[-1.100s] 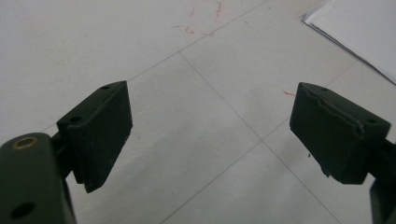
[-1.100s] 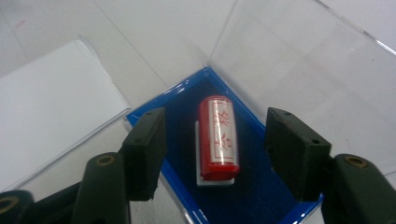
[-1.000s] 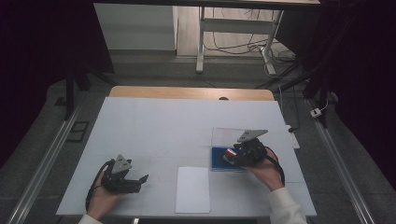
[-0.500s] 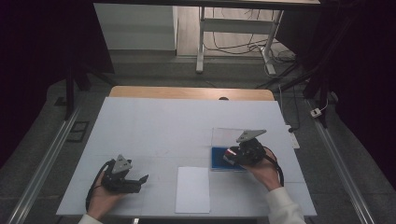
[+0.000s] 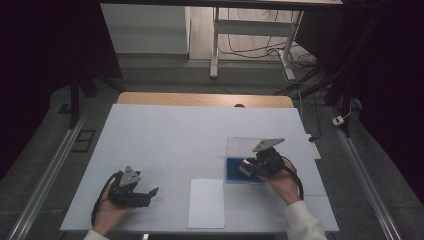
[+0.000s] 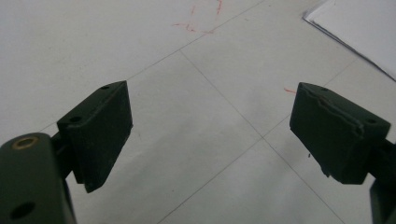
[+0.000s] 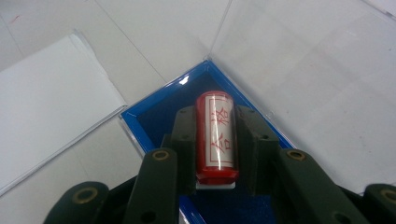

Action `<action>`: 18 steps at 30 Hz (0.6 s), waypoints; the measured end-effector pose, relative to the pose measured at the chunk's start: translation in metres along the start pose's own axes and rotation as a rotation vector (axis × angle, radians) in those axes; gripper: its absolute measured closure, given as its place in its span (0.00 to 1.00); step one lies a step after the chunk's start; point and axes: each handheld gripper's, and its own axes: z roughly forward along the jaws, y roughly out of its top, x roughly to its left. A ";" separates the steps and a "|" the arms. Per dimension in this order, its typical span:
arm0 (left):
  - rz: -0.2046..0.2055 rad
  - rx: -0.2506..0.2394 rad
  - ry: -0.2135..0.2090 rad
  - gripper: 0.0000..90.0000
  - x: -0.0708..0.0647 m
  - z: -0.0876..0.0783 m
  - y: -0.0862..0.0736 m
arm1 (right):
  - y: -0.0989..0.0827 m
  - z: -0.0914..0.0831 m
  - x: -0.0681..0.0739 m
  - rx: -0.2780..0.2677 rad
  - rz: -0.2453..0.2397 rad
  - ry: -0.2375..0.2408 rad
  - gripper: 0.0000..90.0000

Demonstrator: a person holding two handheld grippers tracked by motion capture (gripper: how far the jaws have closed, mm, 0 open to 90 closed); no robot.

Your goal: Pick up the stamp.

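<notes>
Right hand-held gripper (image 7: pixel 215 154) sits at about four o'clock on the table (image 5: pixel 200 130), its jaws having just been closing, and now they are clamped on a red seal (image 7: pixel 215 136) that lies between the pads. In the right gripper view the seal is a short red cylinder with a white label bearing red characters, pointing away along the jaws, a pad pressed against each long side. It is over the blue box (image 7: pixel 154 119), whose dark blue lining shows beneath and ahead of it; whether the seal touches the lining I cannot tell. From the high view the seal (image 5: pixel 246 164) shows as a small red spot at the nose of the right hand-held gripper (image 5: pixel 250 167), over the box (image 5: pixel 233 171).

Left hand-held gripper (image 5: pixel 152 192) rests at about seven o'clock near the front edge, well apart from the box, and points toward three o'clock. In the left gripper view its jaws stand wide apart with bare table between them (image 6: pixel 210 135).

Between the two hands, at six o'clock, lies a white sheet (image 5: pixel 207 203), just beside the box's front left corner. Beyond the box, a clear lid (image 5: pixel 245 146) lies flat, touching its far edge.
</notes>
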 end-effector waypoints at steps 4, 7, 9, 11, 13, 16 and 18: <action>0.000 -0.001 0.000 0.15 0.000 0.000 0.000 | 0.000 0.000 0.000 -0.001 0.000 0.001 0.78; 0.001 -0.002 0.001 0.15 0.000 -0.001 0.000 | 0.000 0.000 0.000 0.003 -0.003 0.002 0.78; 0.002 -0.002 0.002 0.15 0.000 -0.001 0.000 | 0.000 0.000 0.000 0.000 -0.007 0.006 0.78; 0.002 -0.002 0.002 0.15 0.000 -0.001 0.000 | 0.001 -0.002 0.001 -0.005 -0.008 0.003 0.78; 0.002 -0.001 0.002 0.15 0.000 -0.001 0.000 | 0.001 -0.003 0.002 -0.010 -0.009 0.004 0.78; 0.003 0.000 0.002 0.15 0.000 -0.001 0.000 | 0.003 -0.006 0.003 -0.025 -0.011 0.007 0.78; 0.003 0.000 0.002 0.15 0.000 -0.001 -0.001 | 0.005 -0.010 0.004 -0.040 -0.013 0.006 0.78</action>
